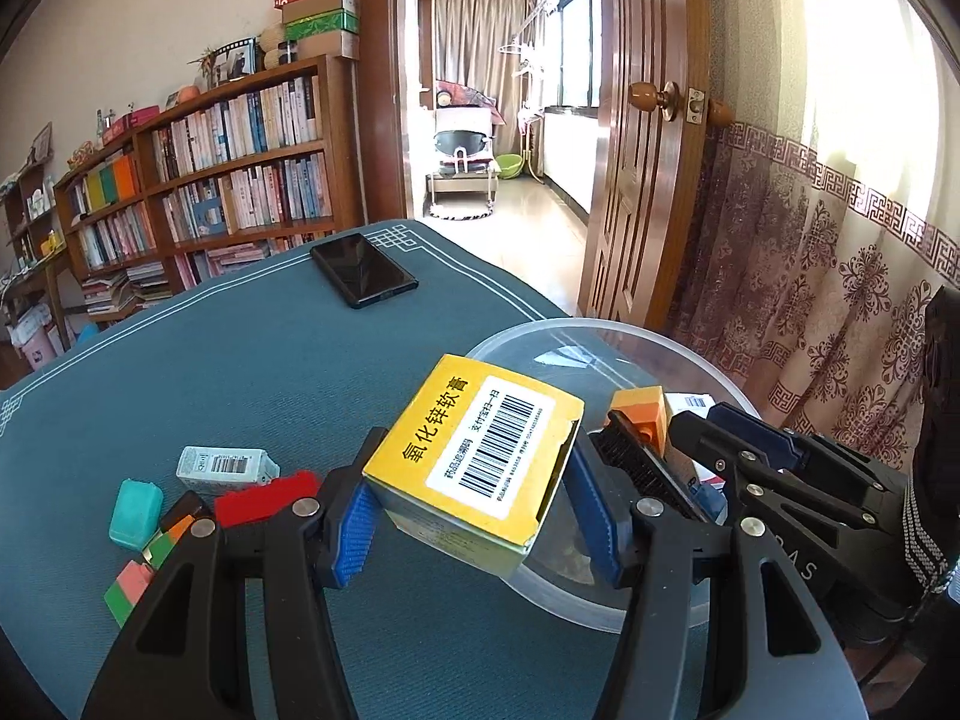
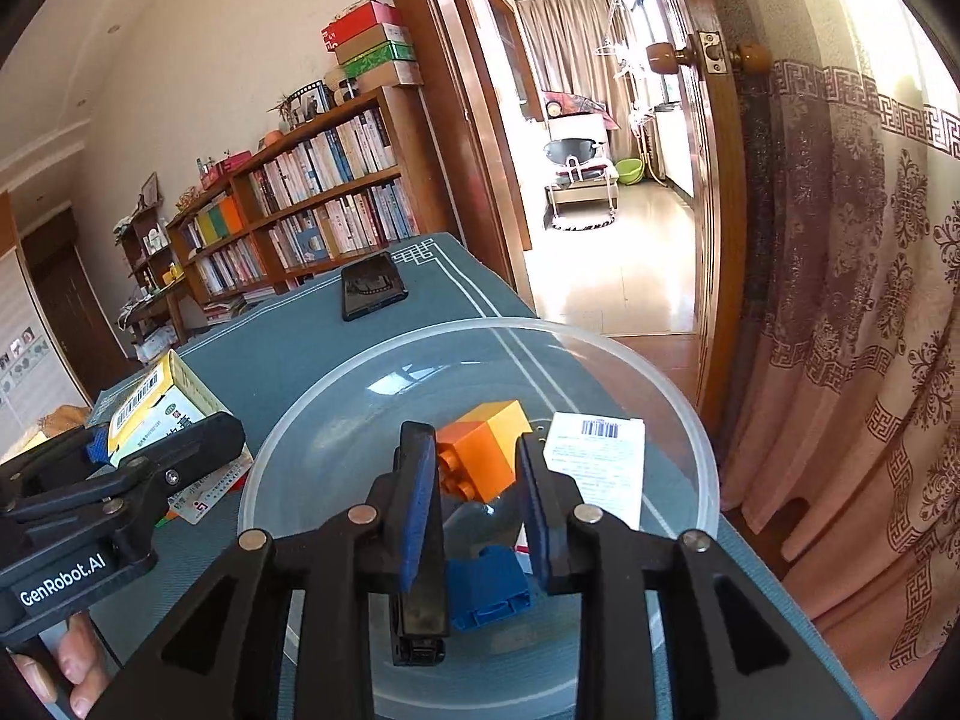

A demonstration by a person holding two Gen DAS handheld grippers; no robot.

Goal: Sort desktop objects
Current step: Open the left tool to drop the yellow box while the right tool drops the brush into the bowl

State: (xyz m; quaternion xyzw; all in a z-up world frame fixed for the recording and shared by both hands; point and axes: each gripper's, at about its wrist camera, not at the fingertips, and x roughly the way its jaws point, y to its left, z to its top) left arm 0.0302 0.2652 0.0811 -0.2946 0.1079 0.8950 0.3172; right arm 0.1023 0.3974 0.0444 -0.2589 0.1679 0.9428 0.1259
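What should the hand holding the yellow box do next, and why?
Probably carry the yellow box a little further over the clear bowl and let go. The left tool grips it just at the bowl's rim, and the orange brick and blue brick already lie inside.

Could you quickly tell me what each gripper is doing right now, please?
Left gripper: closed on the yellow box.
Right gripper: open above the clear bowl, pressing on nothing; a black object rests against its left finger.
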